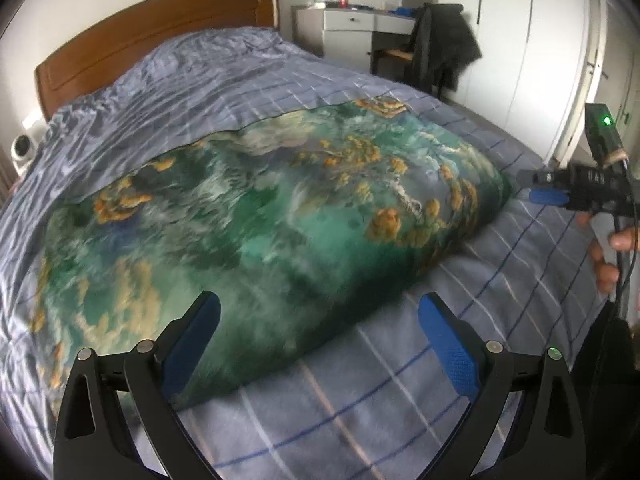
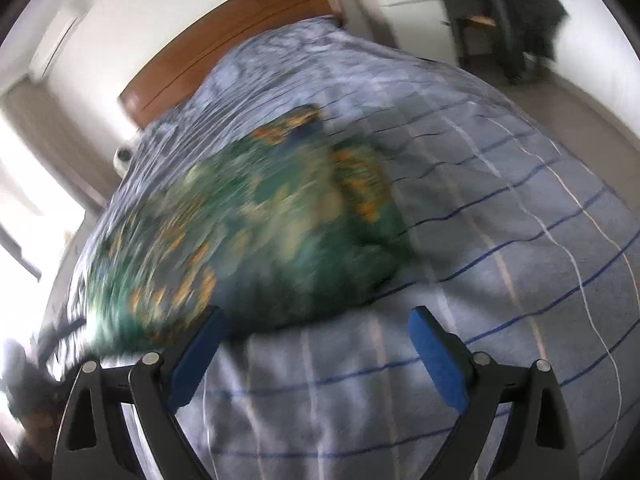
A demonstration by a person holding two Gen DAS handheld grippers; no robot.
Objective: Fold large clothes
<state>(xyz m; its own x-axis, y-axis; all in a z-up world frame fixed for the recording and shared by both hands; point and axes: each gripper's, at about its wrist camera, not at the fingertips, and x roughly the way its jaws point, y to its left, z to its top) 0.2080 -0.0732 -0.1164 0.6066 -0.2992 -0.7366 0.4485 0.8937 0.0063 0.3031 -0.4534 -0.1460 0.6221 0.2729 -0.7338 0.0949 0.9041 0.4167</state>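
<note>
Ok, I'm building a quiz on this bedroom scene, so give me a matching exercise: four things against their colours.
Things:
1. headboard
2. printed cloth
3. jacket on the chair
4. bed cover

Colours:
A. pale blue with stripes
B. black
C. brown wood
D. green with orange patches

Pairs: 1-C, 2-D, 3-B, 4-A

Two wrist views over the bed (image 1: 400, 420)
Both look close across it toward the headboard (image 1: 160, 24), sharing the green cloth (image 1: 260, 220).
</note>
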